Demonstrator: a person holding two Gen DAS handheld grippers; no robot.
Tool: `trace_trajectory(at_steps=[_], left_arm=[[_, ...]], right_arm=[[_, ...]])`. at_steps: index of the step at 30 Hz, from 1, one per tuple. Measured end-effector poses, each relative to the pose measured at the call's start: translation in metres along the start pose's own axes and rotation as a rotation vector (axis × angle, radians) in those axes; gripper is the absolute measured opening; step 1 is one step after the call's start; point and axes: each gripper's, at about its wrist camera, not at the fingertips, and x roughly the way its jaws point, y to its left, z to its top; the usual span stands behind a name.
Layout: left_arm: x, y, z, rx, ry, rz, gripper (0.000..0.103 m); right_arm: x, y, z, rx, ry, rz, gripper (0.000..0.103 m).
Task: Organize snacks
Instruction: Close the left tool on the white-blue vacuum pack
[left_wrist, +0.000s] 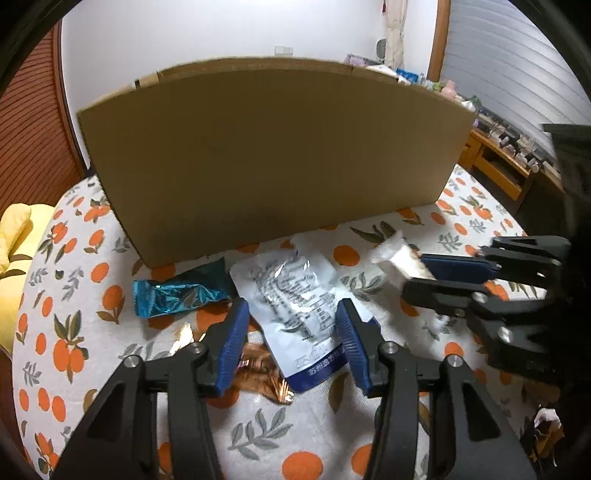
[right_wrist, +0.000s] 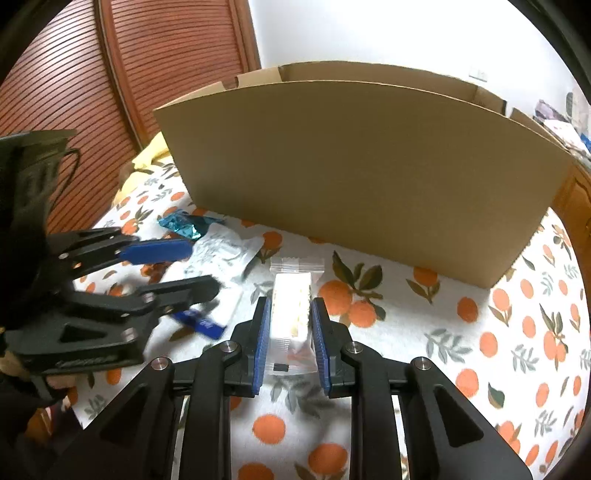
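- The right tongs (right_wrist: 289, 334) are closed on a small clear-plastic packet with a pale cake inside (right_wrist: 291, 306). The blue pads press both long sides, so the packet hangs straight between them and can be carried without twisting.
- This packet is held in front of the tall brown cardboard box (right_wrist: 362, 192), near the middle of its front wall; I judge the box is where the snacks should go.
- The left tongs (left_wrist: 293, 332) stand about half open and hold nothing. Their blue pads are on both sides of a white and silver foil pouch with a blue lower edge (left_wrist: 291, 295), probably to take it next.
- This pouch lies flat on the orange-printed white surface (left_wrist: 92, 332), just in front of the box.
- A shiny blue foil wrapper (left_wrist: 177, 295) lies left of the pouch, also close to the box wall.
- A crumpled copper-coloured wrapper (left_wrist: 258, 373) lies farther from the box, partly under the pouch.
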Motion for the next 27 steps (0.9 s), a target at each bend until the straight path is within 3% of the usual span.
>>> trace_trajectory(at_steps=[15,19,25,26,27], left_arm=[[0.016,0.0,0.011,-0.033,0.014,-0.036,0.058],[0.018,-0.005,0.013,-0.007,0.013,-0.061,0.043],[0.013,-0.008,0.011,0.004,-0.018,-0.074,0.033],[0.01,-0.008,0.01,0.007,-0.029,-0.075,0.021],[0.007,-0.009,0.009,0.01,-0.04,-0.084,0.02]], right_arm=[[-0.011,-0.001,-0.021,0.025,-0.018,-0.01,0.021],[-0.008,-0.004,-0.023,0.034,-0.011,-0.003,0.021],[-0.009,-0.005,-0.025,0.036,-0.016,-0.002,0.021],[-0.01,-0.006,-0.025,0.038,-0.018,-0.003,0.021],[-0.01,-0.006,-0.025,0.039,-0.019,-0.004,0.021]])
